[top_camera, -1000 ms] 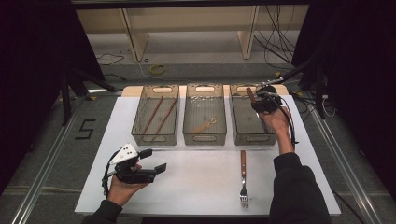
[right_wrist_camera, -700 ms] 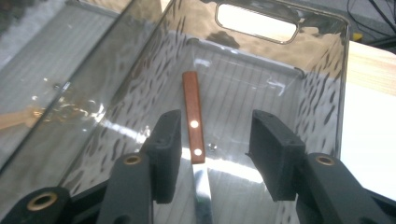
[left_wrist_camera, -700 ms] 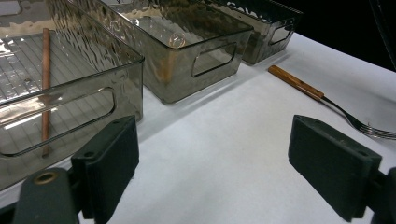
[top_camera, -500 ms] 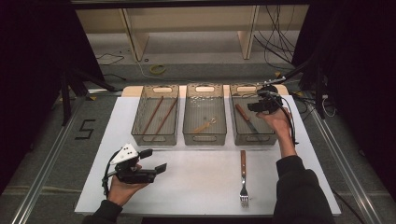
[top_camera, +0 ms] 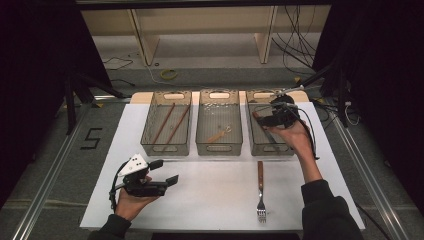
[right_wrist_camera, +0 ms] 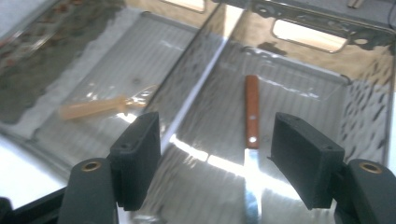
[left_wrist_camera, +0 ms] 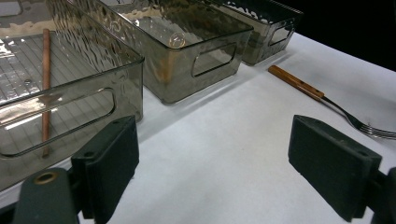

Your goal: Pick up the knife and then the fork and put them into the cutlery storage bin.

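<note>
The table (top_camera: pixel 210 200) is seen from above, looking forward. The bins (left_wrist_camera: pixel 196 65) and fork (left_wrist_camera: pixel 327 100) are viewed low and close from the left gripper view; the right bin (right_wrist_camera: pixel 299 107) is shared, seen steeply downward.

light: bright on table (top_camera: pixel 215 200), dark surround | glare: bin floors (right_wrist_camera: pixel 280 116) | blur: slight, right gripper view

Worktop (top_camera: pixel 210 200): white sheet. Three bins (top_camera: pixel 218 146): smoky translucent grey, rippled walls, ribbed floors. Knife (right_wrist_camera: pixel 251 116) in right bin: reddish-brown handle with pale rivets, silver blade. Fork (top_camera: pixel 260 192): brown wood handle, steel tines. Sticks (top_camera: pixel 163 123) in left bin: dark brown. Both grippers' jaws: black.
</note>
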`<action>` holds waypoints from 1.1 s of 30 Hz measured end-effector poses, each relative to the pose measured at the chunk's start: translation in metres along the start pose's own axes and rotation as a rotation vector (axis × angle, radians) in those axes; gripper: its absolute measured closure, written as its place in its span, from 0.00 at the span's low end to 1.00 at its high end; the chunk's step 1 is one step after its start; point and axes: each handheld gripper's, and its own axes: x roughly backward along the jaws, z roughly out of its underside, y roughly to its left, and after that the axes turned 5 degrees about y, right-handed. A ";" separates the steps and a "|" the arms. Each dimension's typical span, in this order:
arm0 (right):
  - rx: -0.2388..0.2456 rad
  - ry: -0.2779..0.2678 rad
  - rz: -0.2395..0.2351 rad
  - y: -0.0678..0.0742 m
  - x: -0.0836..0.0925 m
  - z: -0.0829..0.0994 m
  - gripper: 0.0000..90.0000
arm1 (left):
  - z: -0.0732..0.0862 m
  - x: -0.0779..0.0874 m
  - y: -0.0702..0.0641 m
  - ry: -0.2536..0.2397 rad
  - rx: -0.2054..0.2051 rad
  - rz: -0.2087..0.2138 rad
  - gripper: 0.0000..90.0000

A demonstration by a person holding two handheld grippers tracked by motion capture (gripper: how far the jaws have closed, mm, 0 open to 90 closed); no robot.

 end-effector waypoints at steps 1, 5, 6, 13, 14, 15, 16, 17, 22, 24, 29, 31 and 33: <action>0.003 0.002 -0.004 0.002 0.002 0.002 0.36 | 0.000 0.000 0.000 0.000 -0.001 0.001 0.18; 0.028 0.004 -0.030 0.013 0.006 0.012 0.35 | 0.000 0.000 0.000 0.004 -0.004 0.001 0.18; 0.030 0.001 -0.039 0.015 0.007 0.015 0.35 | 0.000 0.000 0.000 0.000 0.000 0.001 0.18; 0.040 -0.013 -0.087 0.030 0.014 0.029 0.34 | 0.000 0.000 0.000 -0.001 0.001 0.003 0.18; 0.044 -0.010 -0.085 0.032 0.014 0.030 0.34 | 0.000 0.000 0.000 -0.001 0.001 0.003 0.18; 0.049 -0.007 -0.088 0.033 0.014 0.032 0.34 | 0.000 0.000 0.000 -0.002 0.002 0.003 0.18; 0.053 -0.006 -0.089 0.034 0.014 0.034 0.34 | 0.000 0.000 0.000 -0.002 0.002 0.003 0.18; 0.052 -0.003 -0.090 0.035 0.013 0.036 0.34 | 0.000 0.000 0.000 -0.003 0.003 0.003 0.18; 0.060 0.033 -0.104 0.039 0.009 0.050 0.33 | 0.000 0.000 0.000 -0.003 0.003 0.003 0.18; 0.069 0.046 -0.100 0.041 0.008 0.055 0.33 | 0.000 0.000 0.000 -0.001 0.001 0.004 0.18; 0.074 0.086 -0.104 0.043 0.007 0.066 0.33 | 0.000 0.000 0.000 0.003 -0.003 0.006 0.18; 0.073 0.087 -0.114 0.045 0.008 0.069 0.33 | 0.000 0.000 0.000 0.003 -0.004 0.006 0.18; 0.089 0.106 -0.115 0.048 0.007 0.071 0.33 | 0.000 0.000 0.000 0.002 -0.007 0.007 0.18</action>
